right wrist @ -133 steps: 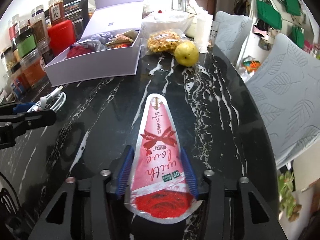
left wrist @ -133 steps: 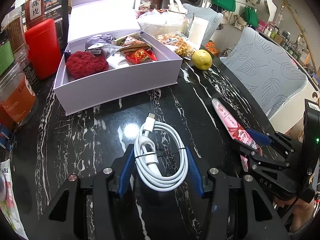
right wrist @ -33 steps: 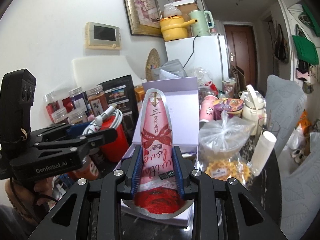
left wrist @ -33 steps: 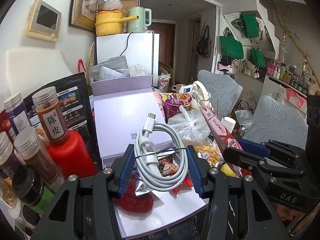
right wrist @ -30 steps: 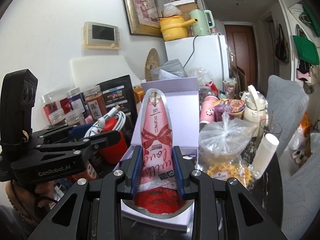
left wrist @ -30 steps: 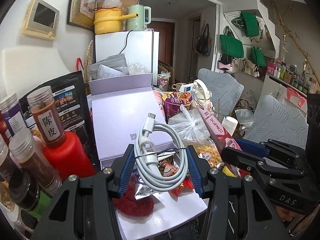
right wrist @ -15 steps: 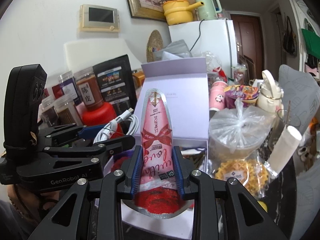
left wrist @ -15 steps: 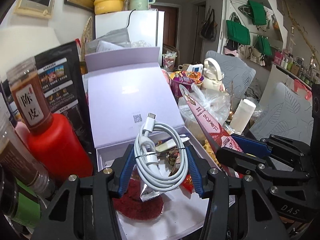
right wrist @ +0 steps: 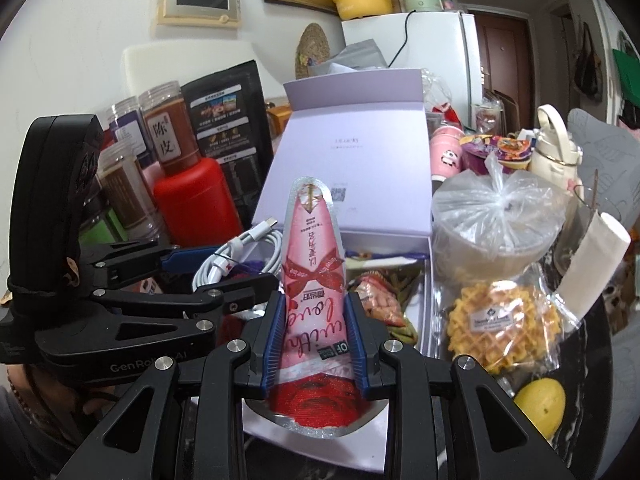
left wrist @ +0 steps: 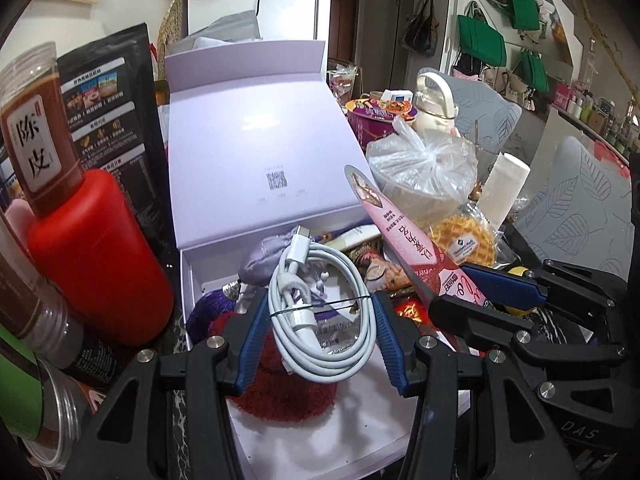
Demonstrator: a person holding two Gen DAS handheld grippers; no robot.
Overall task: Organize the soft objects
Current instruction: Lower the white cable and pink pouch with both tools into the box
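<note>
Your coiled white cable (left wrist: pixel 320 312) sits low in the frame's centre over the open lilac box (left wrist: pixel 256 152), above a red woolly item (left wrist: pixel 284 392); the pink cone-shaped packet (right wrist: pixel 314 280) hangs over the same box. Jars, a red canister (left wrist: pixel 96 256) and a bagged bowl (left wrist: pixel 424 164) crowd it, and the table is largely hidden. Your left gripper (left wrist: pixel 320 340) clamps the cable, your right gripper (right wrist: pixel 314 338) pinches the packet.
</note>
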